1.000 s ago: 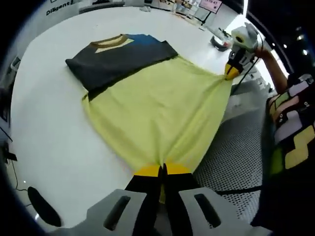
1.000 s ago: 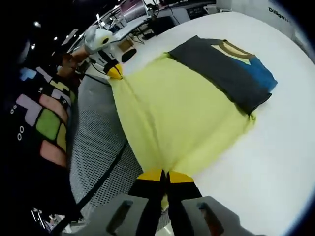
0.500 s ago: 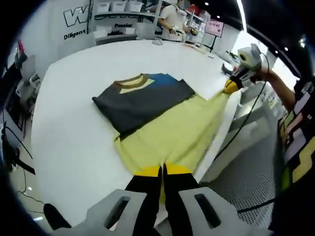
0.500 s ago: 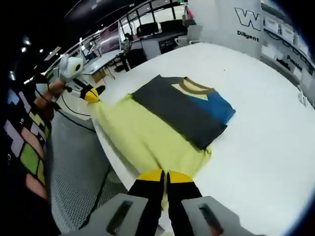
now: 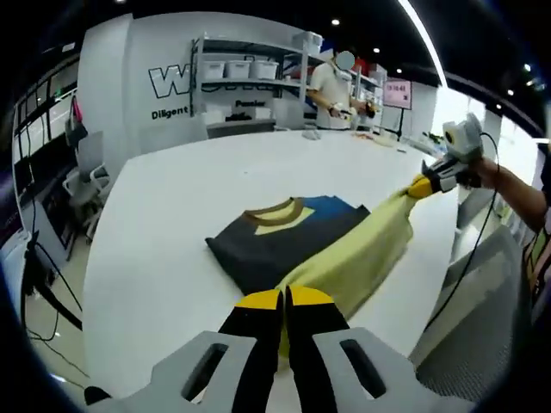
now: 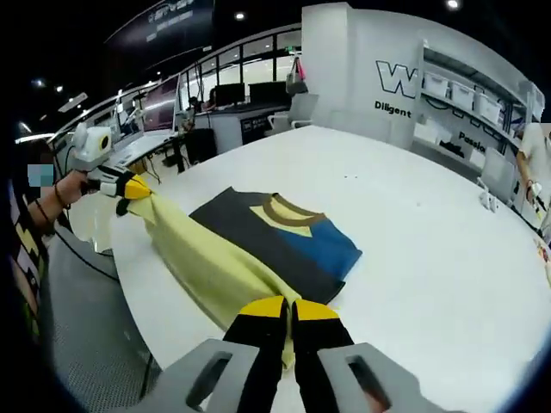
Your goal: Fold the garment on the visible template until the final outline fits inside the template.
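Left claw [image 5: 283,297] clamped on the garment's [image 5: 344,258] yellow hem | right claw [image 6: 289,305] clamped on the opposite hem corner, lower half raised off the white tabletop [image 5: 172,241] | dark upper half with tan collar lies flat mid-tabletop | person [image 5: 331,86] stands by distant shelves [image 5: 250,73]

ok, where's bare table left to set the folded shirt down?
Wide bare table beyond the shirt's collar, running toward the shelving, and on the blue side. Also bare past its dark edge. Crowded along the near edge, where both tongs, left and right, hold the yellow hem lifted.
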Demonstrator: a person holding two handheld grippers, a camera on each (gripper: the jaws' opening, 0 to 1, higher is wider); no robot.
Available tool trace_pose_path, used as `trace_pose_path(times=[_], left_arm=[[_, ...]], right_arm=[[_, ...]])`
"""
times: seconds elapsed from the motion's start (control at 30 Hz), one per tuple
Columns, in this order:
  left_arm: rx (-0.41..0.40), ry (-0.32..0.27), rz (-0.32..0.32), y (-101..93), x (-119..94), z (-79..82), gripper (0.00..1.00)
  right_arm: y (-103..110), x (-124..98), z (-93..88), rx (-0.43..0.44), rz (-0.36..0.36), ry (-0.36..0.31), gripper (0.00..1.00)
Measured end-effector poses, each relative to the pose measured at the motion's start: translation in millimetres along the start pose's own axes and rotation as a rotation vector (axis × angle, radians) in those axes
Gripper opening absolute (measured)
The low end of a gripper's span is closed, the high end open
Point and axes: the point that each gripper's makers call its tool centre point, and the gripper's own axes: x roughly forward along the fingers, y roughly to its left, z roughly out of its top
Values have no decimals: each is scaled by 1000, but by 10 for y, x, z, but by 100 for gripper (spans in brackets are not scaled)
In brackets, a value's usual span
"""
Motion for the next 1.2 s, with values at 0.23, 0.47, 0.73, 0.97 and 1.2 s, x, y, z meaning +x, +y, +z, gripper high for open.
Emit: trace_pose_path(times=[0.23, 0.47, 0.73, 0.97, 1.2], left_arm=[[-31, -66, 51, 206, 172, 217, 0], [-25, -87, 73, 317, 346, 353, 0], [37, -83, 79, 525, 743, 507, 0], [91, -3, 102, 694, 1053, 367, 0], [126, 83, 118, 763, 1334, 104, 1]], right_arm=[[-147, 158, 188, 27, -21, -72, 0], [-249, 278, 292, 47, -40, -101, 0], [-485, 536, 405, -6, -105, -88, 0], [-601, 828, 373, -13, -125, -53, 0], [-678, 1138, 85, 10, -155, 41, 0]])
